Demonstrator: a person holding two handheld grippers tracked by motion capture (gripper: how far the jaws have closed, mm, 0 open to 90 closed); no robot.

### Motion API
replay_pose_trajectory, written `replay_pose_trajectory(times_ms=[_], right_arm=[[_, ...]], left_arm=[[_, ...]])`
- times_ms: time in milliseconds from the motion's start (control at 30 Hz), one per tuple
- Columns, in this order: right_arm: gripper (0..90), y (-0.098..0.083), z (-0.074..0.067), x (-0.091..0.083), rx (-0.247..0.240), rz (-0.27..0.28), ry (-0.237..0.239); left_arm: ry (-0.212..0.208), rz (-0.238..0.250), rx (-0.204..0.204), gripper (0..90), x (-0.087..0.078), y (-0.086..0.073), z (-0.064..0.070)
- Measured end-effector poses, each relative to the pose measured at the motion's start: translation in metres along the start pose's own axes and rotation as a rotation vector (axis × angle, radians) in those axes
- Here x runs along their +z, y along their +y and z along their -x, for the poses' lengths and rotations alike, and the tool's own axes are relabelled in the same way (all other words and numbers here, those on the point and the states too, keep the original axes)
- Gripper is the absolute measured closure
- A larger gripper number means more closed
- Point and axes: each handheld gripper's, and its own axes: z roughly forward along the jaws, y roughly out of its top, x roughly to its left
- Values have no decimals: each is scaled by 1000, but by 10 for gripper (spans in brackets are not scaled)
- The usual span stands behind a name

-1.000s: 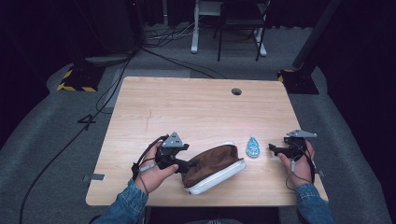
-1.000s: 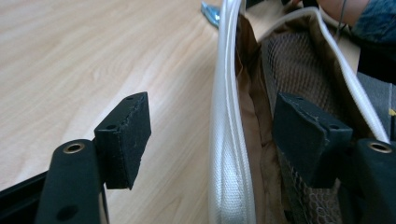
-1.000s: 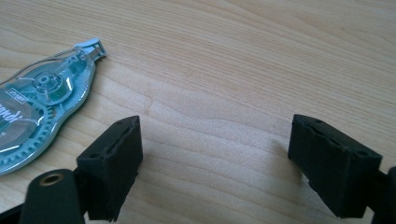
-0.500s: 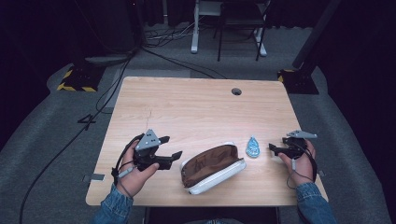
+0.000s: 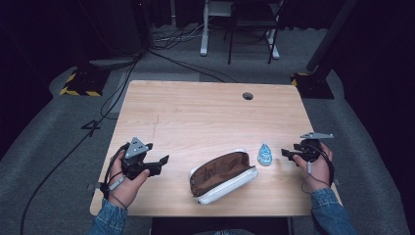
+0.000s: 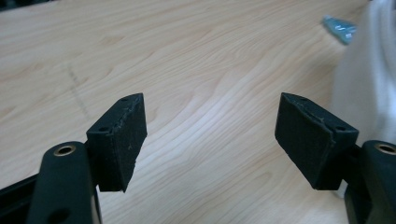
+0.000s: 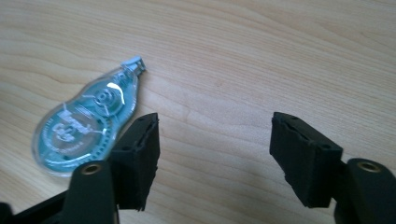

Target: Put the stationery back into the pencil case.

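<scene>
Left gripper (image 5: 164, 159) hovering level over table (image 5: 205, 112), left of pouch (image 5: 222, 176), jaws gaping, opening slightly, empty. Right gripper (image 5: 285, 153) pointing at correction tape (image 5: 265, 153), jaws closing, parted, nothing between.

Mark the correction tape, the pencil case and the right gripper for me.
correction tape (image 7: 84, 128), right gripper view, middle of its clear blue shell.
pencil case (image 5: 218, 171), high view, brown inside of the open case.
right gripper (image 5: 286, 154), high view, at its jaw tips.
</scene>
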Motion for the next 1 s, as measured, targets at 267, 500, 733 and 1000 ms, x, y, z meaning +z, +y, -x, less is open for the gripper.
replay_pose_trajectory(times_ms=[267, 500, 733, 1000], right_arm=[[382, 16, -10, -13, 5, 8, 9], [410, 28, -21, -17, -6, -15, 45], [426, 34, -31, -18, 19, -4, 97], [434, 37, -43, -15, -22, -65, 95]], left_arm=[[70, -41, -57, 234, 4, -18, -14], [114, -95, -90, 217, 9, -35, -29], [134, -127, -118, 207, 14, -46, -41], [149, -156, -144, 186, 18, -52, -49]])
